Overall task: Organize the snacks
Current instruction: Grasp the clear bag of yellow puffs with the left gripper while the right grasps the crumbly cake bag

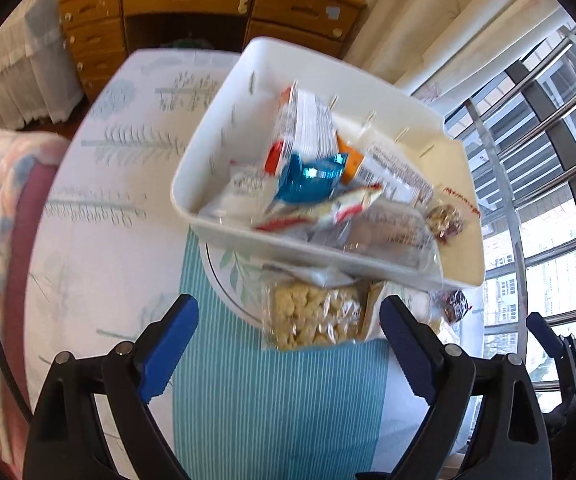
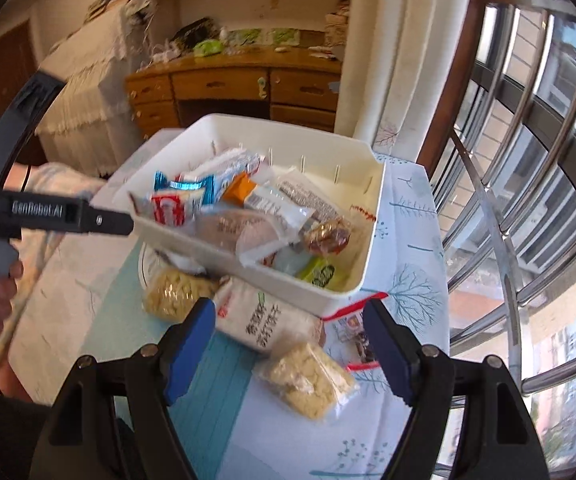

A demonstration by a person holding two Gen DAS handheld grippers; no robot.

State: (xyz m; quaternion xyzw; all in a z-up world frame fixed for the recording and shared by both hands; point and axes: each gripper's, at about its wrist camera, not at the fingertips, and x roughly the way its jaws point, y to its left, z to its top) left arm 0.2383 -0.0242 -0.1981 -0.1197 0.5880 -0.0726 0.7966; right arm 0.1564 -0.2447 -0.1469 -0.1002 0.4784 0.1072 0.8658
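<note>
Nearest us, lower centre of each view: both grippers empty, fingers spread wide. Left gripper [image 1: 288,344] frames a clear pouch of pale puffed pieces [image 1: 314,322]; right gripper [image 2: 288,344] sits above a second pale pouch [image 2: 310,378], with a white rice-cracker bag [image 2: 266,318] just beyond. We judge the wide fingers as readiness for a pick, no pack yet touched.

These loose snacks lie on the bench [image 1: 128,184], partly on a teal striped mat [image 1: 272,400], close against the near wall of the white bin [image 2: 248,268]. The bin sits mid-frame and holds most of the wrappers, piled loosely – our reading: it is the collecting place, and the packs outside are what remains.

View differences: right wrist shows a green-labelled pack [image 2: 322,274] on the bin floor and a red-edged packet [image 2: 354,330] beside the bin, both hidden from the left view. It also shows the left tool at mid-left. Left wrist alone shows a leaf-patterned plate [image 1: 232,276] under the bin's near edge.

Far: wooden dresser [image 1: 192,4], upper frame
</note>
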